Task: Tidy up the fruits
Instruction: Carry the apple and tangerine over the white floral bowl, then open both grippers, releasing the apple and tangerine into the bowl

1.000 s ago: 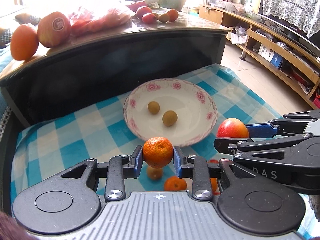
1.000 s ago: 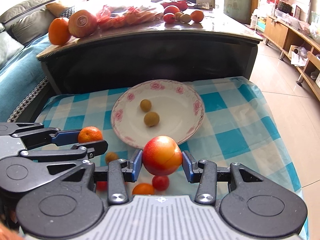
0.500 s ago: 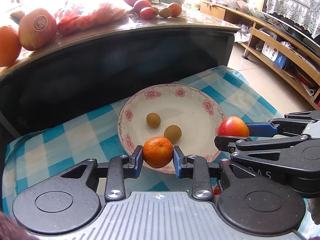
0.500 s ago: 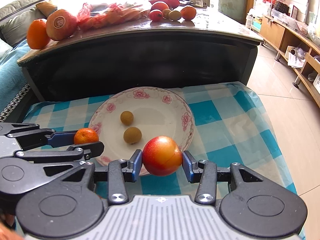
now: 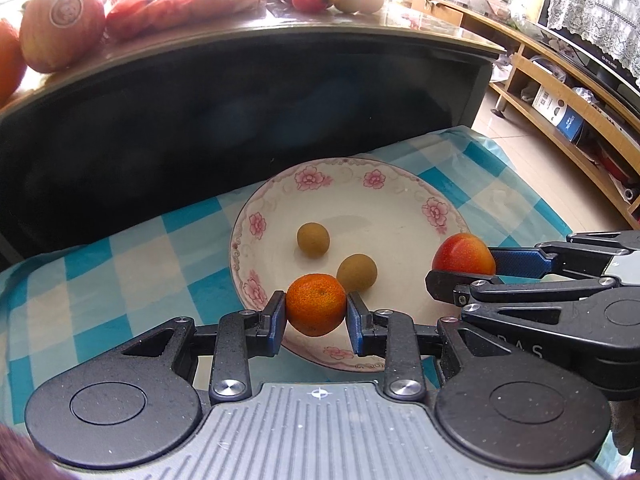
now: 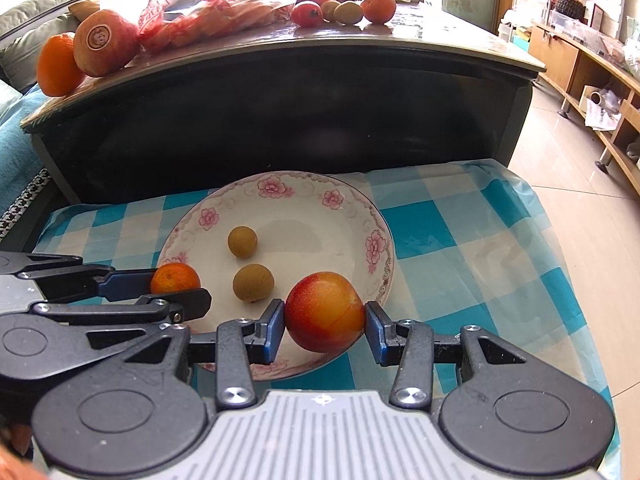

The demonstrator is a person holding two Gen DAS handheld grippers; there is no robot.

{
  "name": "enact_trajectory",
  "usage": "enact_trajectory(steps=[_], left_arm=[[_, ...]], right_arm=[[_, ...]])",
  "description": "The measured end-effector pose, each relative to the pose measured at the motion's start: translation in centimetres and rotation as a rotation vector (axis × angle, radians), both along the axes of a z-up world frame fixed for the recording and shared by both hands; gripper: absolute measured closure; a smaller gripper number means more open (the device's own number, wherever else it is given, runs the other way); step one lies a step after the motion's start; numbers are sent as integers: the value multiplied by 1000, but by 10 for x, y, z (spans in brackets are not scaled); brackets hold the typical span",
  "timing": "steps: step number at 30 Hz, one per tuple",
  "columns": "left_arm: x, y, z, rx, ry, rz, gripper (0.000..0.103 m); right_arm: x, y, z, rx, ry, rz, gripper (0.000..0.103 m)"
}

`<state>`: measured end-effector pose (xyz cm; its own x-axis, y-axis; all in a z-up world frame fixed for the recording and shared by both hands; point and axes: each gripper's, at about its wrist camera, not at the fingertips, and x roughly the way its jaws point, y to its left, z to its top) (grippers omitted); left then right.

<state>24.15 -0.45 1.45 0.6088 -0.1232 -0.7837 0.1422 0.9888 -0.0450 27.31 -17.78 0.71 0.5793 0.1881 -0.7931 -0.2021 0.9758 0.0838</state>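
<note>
A white plate with pink flowers (image 5: 400,184) (image 6: 304,184) lies on a blue checked cloth and holds two small brown-green round fruits (image 5: 313,239) (image 6: 242,242). My left gripper (image 5: 316,312) (image 6: 176,284) is shut on a small orange (image 5: 316,310) (image 6: 175,278) above the plate's near left rim. My right gripper (image 6: 325,314) (image 5: 466,264) is shut on a red-yellow peach (image 6: 325,312) (image 5: 464,256) above the plate's near right rim. Both held fruits hang just over the plate.
A dark coffee table (image 6: 280,112) stands right behind the plate, with an orange (image 6: 56,64), a stickered apple (image 6: 105,48), a red bagged bundle (image 6: 208,16) and several small fruits (image 6: 344,6) on top. Tiled floor and wooden shelves (image 6: 592,80) lie to the right.
Both grippers have moved forward with their fruits, from the cloth in front of the plate to over its near rim. The loose fruits on the cloth have dropped out of sight below.
</note>
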Motion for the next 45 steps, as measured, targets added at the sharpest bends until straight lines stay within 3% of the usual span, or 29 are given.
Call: enact_trajectory(steps=[12,28,34,45], left_arm=[[8,6,-9,-22,26,5,65],[11,9,-7,-42,35,23,63],[10,13,-1,-72,22,35,56],[2,12,21,-80,-31,33,57]], right_arm=[[12,6,-8,-20,-26,62,56],[14,2,-6,11,-22,55,56],[13,-1,3,36,-49,35,56],[7,-4,28,70,-84,15,56]])
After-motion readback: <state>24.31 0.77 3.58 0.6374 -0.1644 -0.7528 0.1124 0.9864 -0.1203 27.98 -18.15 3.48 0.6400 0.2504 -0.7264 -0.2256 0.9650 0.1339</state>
